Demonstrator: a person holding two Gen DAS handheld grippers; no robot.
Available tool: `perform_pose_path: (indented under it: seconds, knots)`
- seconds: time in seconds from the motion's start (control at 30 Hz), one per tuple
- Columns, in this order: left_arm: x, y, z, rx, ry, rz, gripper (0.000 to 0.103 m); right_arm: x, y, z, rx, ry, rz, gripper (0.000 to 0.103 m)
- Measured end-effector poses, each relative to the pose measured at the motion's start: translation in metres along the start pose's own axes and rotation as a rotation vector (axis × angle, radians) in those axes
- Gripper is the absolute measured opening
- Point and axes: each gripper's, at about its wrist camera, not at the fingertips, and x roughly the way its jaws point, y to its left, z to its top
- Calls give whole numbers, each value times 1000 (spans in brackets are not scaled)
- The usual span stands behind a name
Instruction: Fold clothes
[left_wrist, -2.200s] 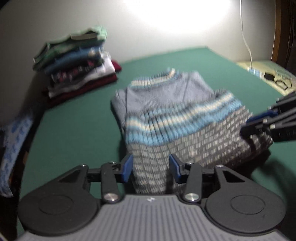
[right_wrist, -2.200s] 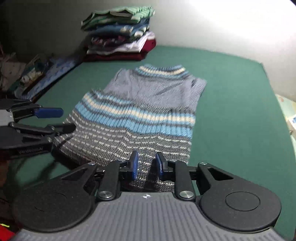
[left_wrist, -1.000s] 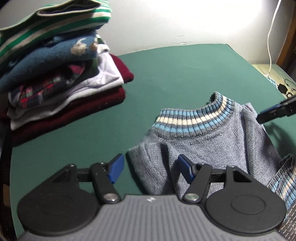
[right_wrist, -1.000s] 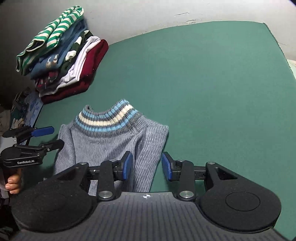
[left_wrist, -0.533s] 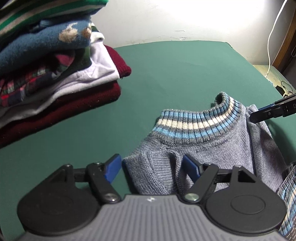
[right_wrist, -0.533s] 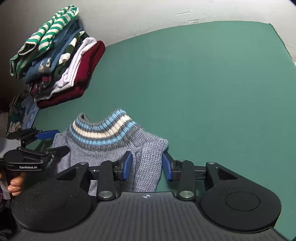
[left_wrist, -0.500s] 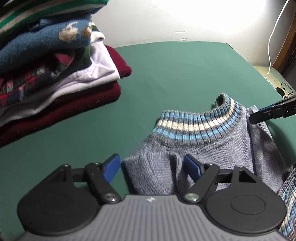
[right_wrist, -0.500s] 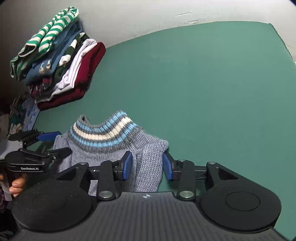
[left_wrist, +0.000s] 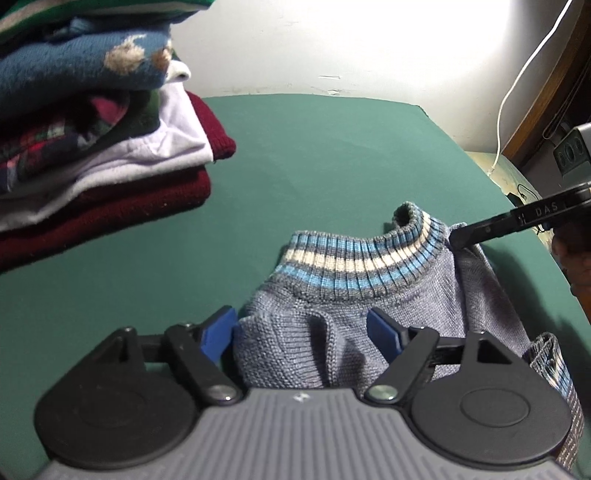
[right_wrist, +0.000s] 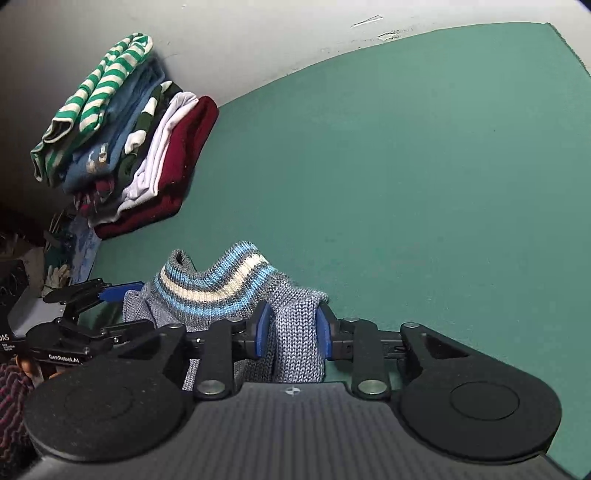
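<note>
Both tongs straddle the sweater's (left_wrist: 369, 295) shoulder edges; open green tabletop (right_wrist: 406, 166) beyond.

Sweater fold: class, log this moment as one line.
sweater on table | left claw open | right claw closing on shoulder | stack beside

Left camera: sat on the left gripper (left_wrist: 302, 332), looked down, very close.
Right camera: looked down from the right gripper (right_wrist: 291, 334).
Both saw: sweater (left_wrist: 354, 295), green table (right_wrist: 406, 166).

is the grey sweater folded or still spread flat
Folded, not flat: the grey sweater is doubled over, its striped collar standing up and bunched on the green table.
</note>
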Motion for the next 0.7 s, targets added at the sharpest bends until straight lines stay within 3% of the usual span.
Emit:
perform_pose_path:
  seconds: [0.17, 0.27, 0.33, 0.43, 0.6, 0.67, 0.7]
  knots:
    - [6, -20, -4, 86, -23, 84, 76, 2, 9, -1, -68, 4, -23, 30]
    - [5, -22, -3, 88, -42, 109, 53, 3, 17, -4, -138, 5, -60, 22]
    - [4, -21, -2, 78, -41, 104, 30, 4, 18, -4, -149, 7, -66, 19]
    - [3, -22, -1, 79, -38, 103, 26, 5, 16, -2, -147, 13, -58, 19]
    - [0, -18, 1, 43, -43, 90, 22, 4, 14, -4, -126, -7, -9, 43]
    - [1, -19, 1, 40, -41, 96, 21, 6, 21, -7, -169, -20, -29, 44]
    - [2, -20, 1, 47, -40, 103, 20, 7, 26, -8, -195, -27, -43, 38]
